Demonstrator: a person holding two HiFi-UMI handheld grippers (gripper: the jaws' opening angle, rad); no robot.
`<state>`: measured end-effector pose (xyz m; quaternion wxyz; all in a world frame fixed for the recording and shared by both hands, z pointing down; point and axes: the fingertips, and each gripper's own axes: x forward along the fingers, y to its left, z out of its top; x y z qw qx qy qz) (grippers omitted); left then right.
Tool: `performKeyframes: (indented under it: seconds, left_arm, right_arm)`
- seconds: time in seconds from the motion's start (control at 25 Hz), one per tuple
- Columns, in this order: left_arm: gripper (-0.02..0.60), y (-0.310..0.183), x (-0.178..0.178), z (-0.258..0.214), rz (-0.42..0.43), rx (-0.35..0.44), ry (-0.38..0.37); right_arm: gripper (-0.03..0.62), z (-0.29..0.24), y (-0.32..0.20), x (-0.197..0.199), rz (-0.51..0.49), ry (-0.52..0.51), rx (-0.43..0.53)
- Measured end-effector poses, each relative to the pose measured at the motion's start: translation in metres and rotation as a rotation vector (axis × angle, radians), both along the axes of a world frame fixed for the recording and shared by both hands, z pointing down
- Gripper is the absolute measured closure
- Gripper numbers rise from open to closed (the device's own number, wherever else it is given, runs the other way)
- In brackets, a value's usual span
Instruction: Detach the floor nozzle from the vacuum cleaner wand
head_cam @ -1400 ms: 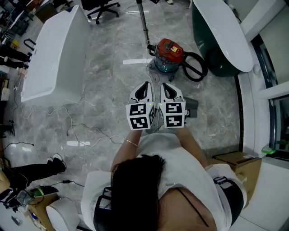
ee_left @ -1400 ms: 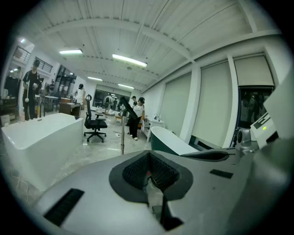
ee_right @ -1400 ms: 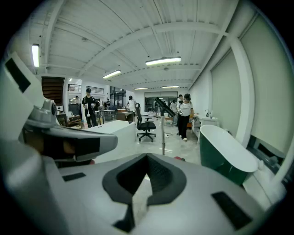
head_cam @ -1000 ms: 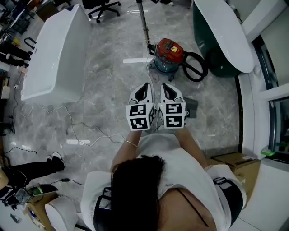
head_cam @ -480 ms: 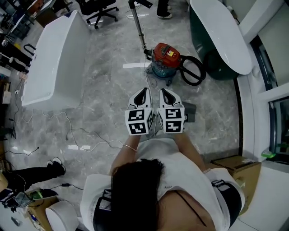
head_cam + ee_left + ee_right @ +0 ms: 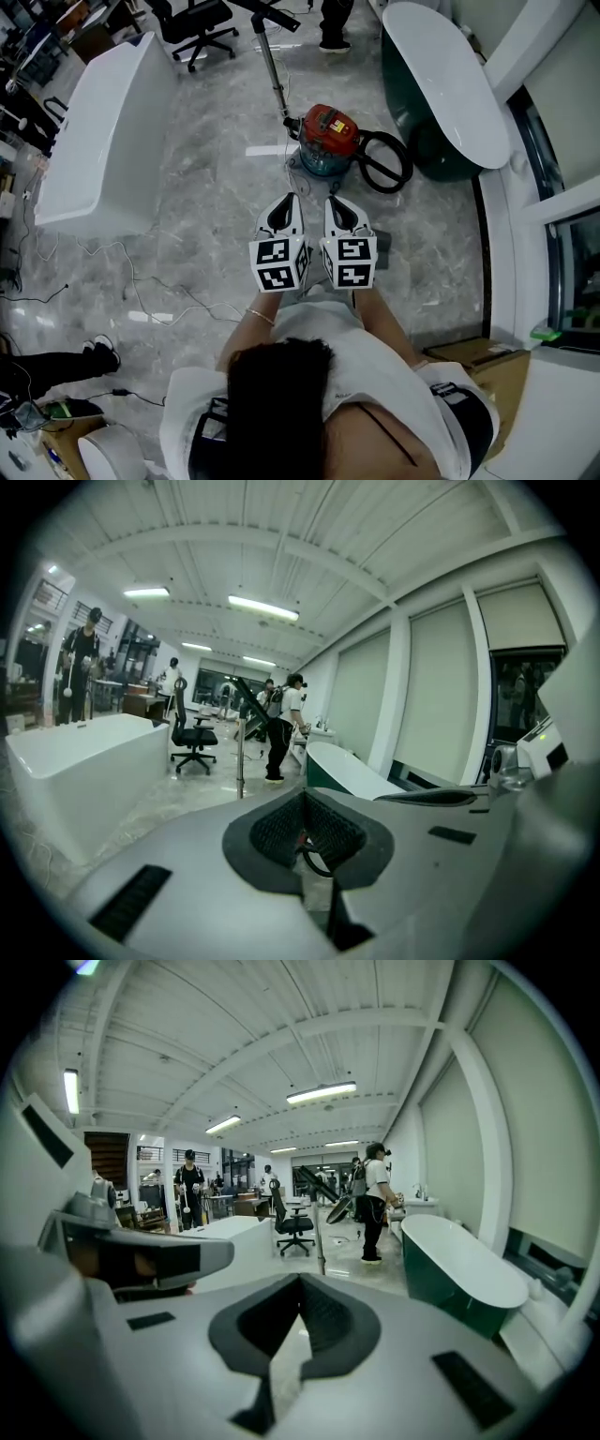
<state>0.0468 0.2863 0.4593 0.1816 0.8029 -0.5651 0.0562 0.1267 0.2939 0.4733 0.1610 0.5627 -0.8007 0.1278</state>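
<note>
Wand (image 6: 272, 70) stands at 12 o'clock from the two grippers, just beside the red vacuum (image 6: 323, 136), with its dark nozzle (image 6: 281, 19) at the top edge of the head view. Left gripper (image 6: 285, 204) and right gripper (image 6: 339, 204) hang side by side, well short of it, both jaws closed on nothing.

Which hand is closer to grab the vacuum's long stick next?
Left, but only just. The wand stands left of the red canister, roughly straight ahead of the left tongs; the right tongs face the canister. Both tongs are shut, empty and well short of it.
</note>
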Motion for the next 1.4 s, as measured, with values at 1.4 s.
performKeyframes:
  seconds: [1.4]
  left_arm:
    - [0.578, -0.027, 0.01, 0.016, 0.043, -0.04, -0.024]
  right_arm:
    - [0.579, 0.016, -0.029, -0.005, -0.015, 0.033, -0.061]
